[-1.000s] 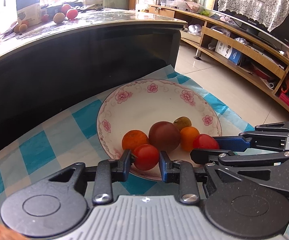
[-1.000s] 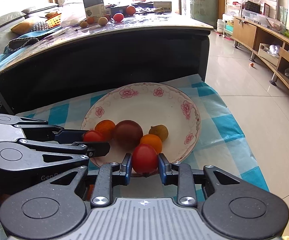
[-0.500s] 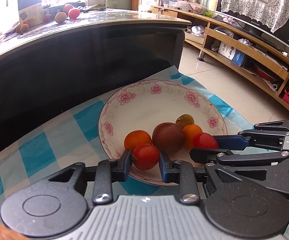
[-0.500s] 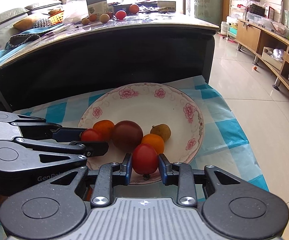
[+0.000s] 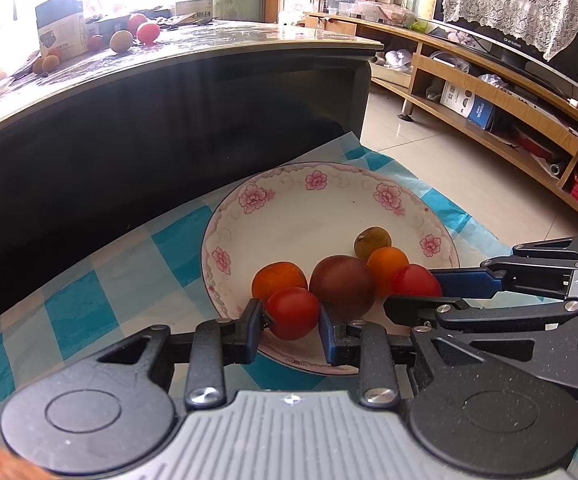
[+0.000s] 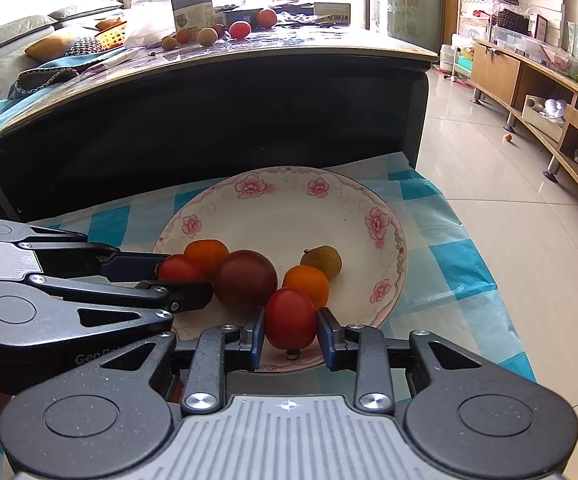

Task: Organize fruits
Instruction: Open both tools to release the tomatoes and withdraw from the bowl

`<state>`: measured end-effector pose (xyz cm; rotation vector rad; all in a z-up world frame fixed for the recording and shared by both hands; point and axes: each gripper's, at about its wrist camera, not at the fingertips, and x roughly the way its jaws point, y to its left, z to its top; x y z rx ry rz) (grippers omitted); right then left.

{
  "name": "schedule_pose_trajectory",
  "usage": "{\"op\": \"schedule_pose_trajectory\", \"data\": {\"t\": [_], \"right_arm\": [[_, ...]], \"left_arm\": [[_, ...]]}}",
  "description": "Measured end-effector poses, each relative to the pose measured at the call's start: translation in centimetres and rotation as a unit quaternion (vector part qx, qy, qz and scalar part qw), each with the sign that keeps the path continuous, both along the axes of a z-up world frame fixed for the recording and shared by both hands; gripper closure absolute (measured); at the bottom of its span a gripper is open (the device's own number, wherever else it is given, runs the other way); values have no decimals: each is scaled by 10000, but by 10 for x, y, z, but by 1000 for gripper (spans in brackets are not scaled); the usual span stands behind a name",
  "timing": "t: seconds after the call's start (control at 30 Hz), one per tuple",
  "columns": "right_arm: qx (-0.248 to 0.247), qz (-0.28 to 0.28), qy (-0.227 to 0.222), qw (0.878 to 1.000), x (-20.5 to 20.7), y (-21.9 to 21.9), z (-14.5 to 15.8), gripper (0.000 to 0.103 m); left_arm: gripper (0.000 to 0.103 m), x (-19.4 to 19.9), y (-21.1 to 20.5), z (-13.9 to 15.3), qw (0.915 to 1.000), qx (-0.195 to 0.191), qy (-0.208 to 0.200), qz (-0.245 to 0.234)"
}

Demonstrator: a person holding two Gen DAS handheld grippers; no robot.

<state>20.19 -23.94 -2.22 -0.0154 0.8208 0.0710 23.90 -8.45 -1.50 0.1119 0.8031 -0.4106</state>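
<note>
My left gripper [image 5: 292, 316] clamped on red tomato [image 5: 293, 313], holding it at near rim of floral plate [image 5: 289, 200]. My right gripper [image 6: 291, 330] pinching second red tomato [image 6: 290, 317], also at plate's near edge. In plate between them: dark purple fruit [image 6: 245, 278], two orange fruits [image 6: 306, 285] [image 5: 279, 278], small olive-brown fruit [image 6: 322, 261]. Plate sits on blue-checked cloth [image 5: 89, 304] below dark table [image 6: 209, 120].
</note>
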Motion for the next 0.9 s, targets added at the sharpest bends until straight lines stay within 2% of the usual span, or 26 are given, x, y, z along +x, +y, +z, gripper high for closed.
{"op": "schedule_pose_trajectory", "data": {"t": [0.9], "right_arm": [[-7, 5, -218, 9998, -8, -1, 12, 71]], "left_arm": [[59, -7, 4, 16, 9995, 26, -302, -56]]}}
